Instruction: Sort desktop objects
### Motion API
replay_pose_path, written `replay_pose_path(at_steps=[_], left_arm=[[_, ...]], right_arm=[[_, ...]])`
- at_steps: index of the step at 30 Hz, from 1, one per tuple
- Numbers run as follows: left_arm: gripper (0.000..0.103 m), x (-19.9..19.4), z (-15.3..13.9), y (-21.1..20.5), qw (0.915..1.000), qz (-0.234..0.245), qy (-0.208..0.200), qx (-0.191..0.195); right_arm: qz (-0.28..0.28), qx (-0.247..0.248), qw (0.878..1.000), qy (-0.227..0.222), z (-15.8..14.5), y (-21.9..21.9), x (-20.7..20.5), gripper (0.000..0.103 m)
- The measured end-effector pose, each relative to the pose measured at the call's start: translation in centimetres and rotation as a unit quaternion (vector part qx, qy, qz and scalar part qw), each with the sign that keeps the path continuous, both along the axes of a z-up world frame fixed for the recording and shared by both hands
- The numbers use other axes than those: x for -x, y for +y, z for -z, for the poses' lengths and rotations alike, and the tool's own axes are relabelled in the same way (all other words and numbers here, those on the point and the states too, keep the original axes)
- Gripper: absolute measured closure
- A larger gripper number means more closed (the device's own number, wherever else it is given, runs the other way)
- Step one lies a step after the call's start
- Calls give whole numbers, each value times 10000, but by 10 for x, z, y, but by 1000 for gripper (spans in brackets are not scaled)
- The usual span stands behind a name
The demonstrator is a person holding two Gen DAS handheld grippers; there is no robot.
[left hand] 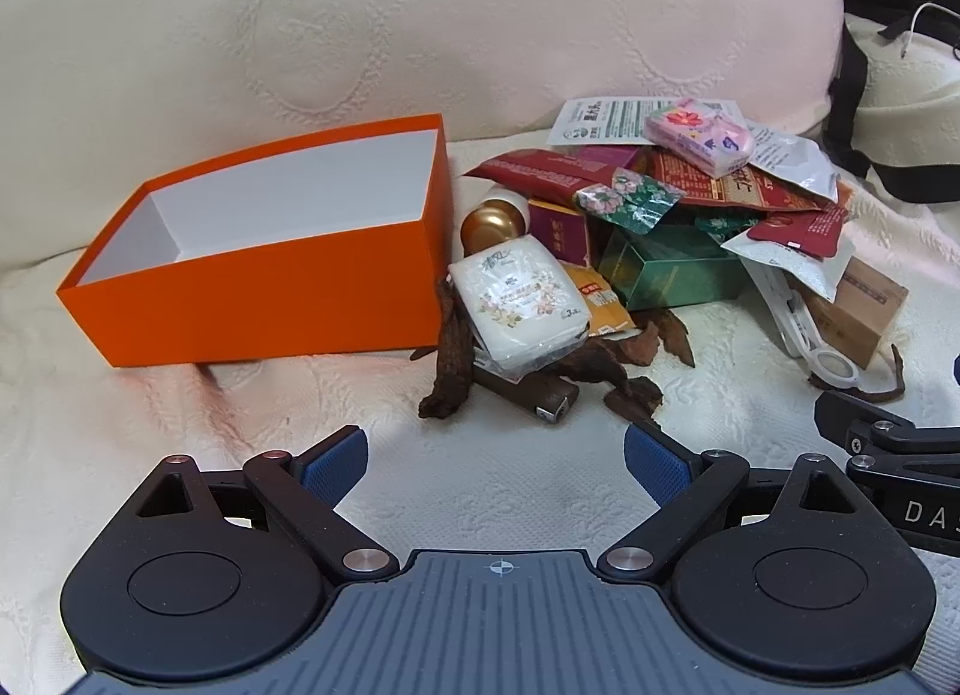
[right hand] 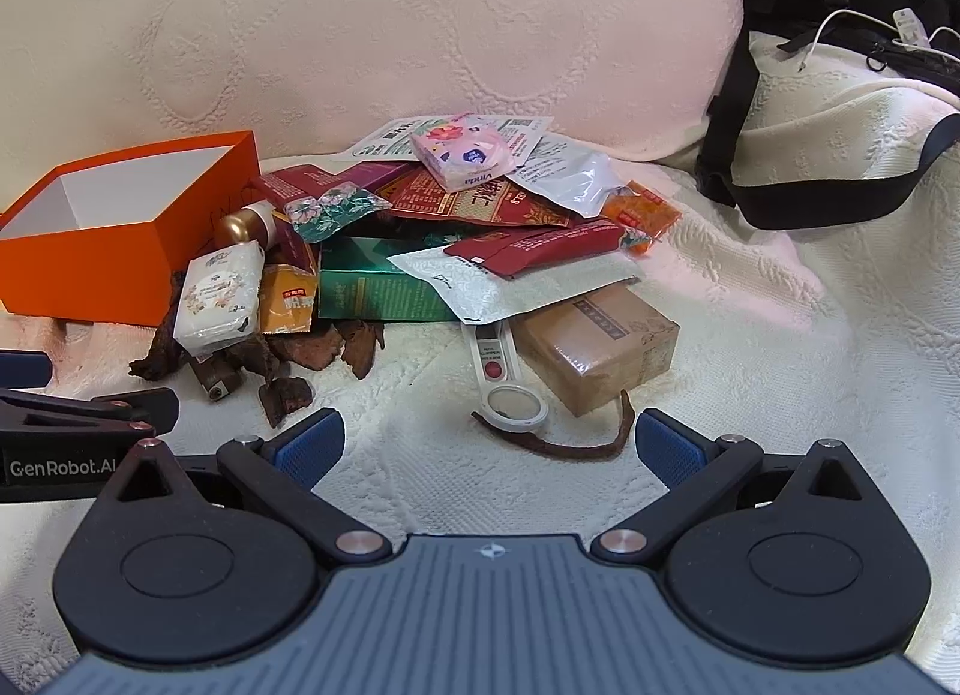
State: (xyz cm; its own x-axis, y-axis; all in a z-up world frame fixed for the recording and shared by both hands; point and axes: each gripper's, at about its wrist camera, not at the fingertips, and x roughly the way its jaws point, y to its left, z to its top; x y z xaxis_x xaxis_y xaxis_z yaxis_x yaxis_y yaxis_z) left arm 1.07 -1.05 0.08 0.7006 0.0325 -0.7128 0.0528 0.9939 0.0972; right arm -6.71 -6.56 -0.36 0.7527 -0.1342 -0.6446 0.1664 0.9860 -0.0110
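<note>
Left gripper (left hand: 495, 455): fingers wide, empty; white tissue pack (left hand: 519, 308) straight ahead, nearer this hand.
Right gripper (right hand: 489, 446): fingers wide, empty.
Orange box (left hand: 252, 287): left of pile.

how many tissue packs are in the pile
2. A pink floral tissue pack lies on top of the pile at the back; a white tissue pack leans at the front left, near the orange box. Others may be buried.
</note>
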Motion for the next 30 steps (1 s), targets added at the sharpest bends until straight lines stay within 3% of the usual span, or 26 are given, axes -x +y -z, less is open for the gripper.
replay_pose_path(at_steps=[7,11,19,22,24,30], left_arm=[[5,-3,2,1,10000,-11,27,31],[5,-15,4,11,9995,-95,238,188],[4,-46,-11,35,9982,-339,356,342],[1,-50,-9,29,9983,-280,415,295],[1,-51,-2,21,9981,-200,519,250],[2,-51,21,-16,9952,204,908,293]], right_arm=[[-65,61,10000,-19,-1,4,-3,0],[-122,71,9999,42,0,1,-10,0],[-78,227,9996,124,4,-30,-27,1],[-143,306,9993,128,5,-40,-32,7],[-264,202,9992,241,9,-46,-36,17],[-361,-8,9987,355,21,-57,-32,20]])
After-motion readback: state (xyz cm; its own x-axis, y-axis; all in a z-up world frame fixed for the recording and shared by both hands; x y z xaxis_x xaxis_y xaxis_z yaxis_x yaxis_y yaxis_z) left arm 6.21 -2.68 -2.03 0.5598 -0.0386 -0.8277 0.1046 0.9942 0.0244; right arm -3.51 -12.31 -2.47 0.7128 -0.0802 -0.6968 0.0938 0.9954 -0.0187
